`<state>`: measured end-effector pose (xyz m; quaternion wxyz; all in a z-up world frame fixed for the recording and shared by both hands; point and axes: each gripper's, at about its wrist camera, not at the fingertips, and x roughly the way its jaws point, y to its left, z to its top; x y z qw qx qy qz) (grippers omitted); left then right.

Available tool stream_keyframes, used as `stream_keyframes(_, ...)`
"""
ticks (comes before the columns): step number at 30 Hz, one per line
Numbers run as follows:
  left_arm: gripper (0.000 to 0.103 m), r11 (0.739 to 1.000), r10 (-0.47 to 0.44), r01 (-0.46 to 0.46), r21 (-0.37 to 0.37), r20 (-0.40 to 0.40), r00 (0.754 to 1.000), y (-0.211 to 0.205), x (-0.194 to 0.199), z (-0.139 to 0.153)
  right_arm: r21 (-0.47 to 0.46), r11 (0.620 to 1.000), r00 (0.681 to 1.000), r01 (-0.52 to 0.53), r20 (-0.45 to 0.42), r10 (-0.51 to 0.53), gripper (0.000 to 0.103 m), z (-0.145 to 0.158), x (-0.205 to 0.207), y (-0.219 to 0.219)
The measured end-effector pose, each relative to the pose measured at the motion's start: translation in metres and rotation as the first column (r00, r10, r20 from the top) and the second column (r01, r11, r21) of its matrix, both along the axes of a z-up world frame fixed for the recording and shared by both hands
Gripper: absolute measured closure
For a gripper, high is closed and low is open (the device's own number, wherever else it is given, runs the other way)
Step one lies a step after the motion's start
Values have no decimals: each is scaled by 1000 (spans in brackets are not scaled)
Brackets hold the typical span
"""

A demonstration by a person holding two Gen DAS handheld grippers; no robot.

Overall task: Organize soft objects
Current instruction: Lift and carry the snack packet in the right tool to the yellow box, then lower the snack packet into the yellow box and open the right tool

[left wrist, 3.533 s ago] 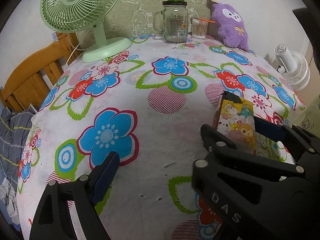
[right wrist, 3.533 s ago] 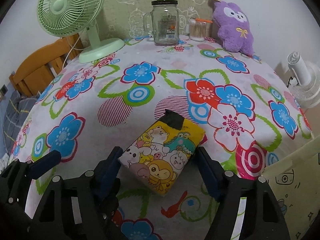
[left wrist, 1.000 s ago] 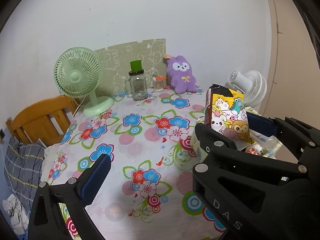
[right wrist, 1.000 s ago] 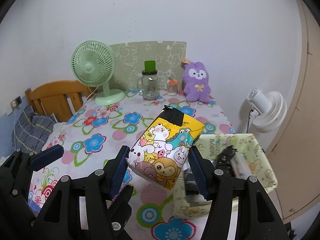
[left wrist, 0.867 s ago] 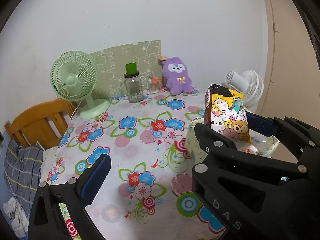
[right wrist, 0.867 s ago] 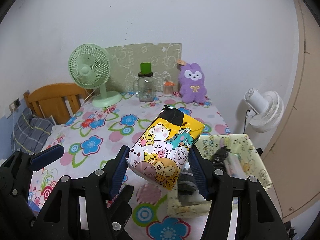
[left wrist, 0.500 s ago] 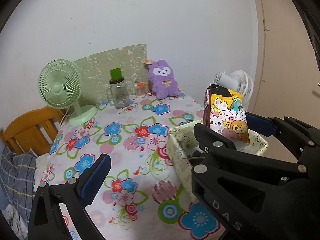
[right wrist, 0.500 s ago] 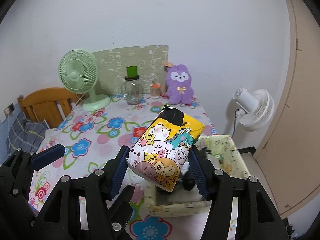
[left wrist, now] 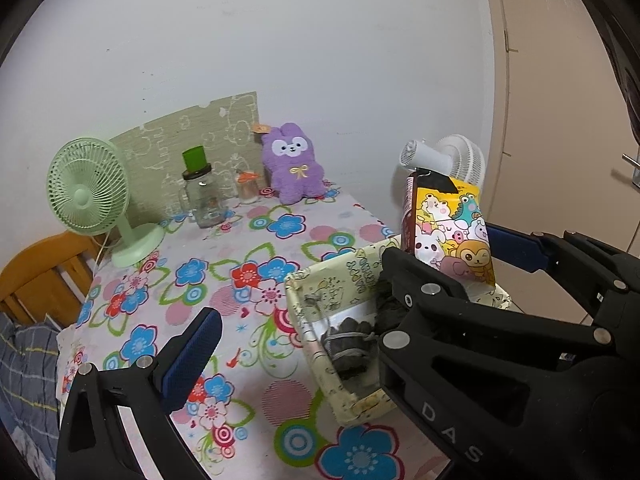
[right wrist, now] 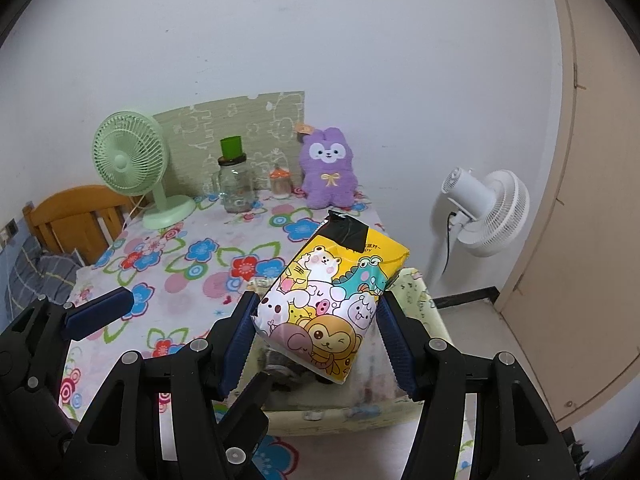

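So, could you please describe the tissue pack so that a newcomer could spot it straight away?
Start at the flower-print table and go to the pale patterned fabric box at its near right corner. Above that box, the right hand-held gripper clamps the tissue pack. It is the only yellow soft pack, printed with cartoon animals, unlike the purple plush by the wall.

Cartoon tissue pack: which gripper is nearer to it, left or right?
Right. The right gripper clamps the cartoon tissue pack between its fingers; the left gripper hangs beside it, apart and empty.
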<state>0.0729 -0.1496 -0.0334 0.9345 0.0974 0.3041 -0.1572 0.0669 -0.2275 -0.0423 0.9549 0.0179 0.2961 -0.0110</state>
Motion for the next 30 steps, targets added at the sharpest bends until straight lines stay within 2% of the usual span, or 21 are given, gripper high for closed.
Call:
stream_keyframes(22,0,998,-33,39,57,-90,995,-38,38,-32,55,998,996,24,-87,-20,41,-40,40,-40)
stream_keyframes(30,0,996,-40,50,75,-122,992,-44,48,-44,83,996,994,15,-110,-6,37,-53,48,-46)
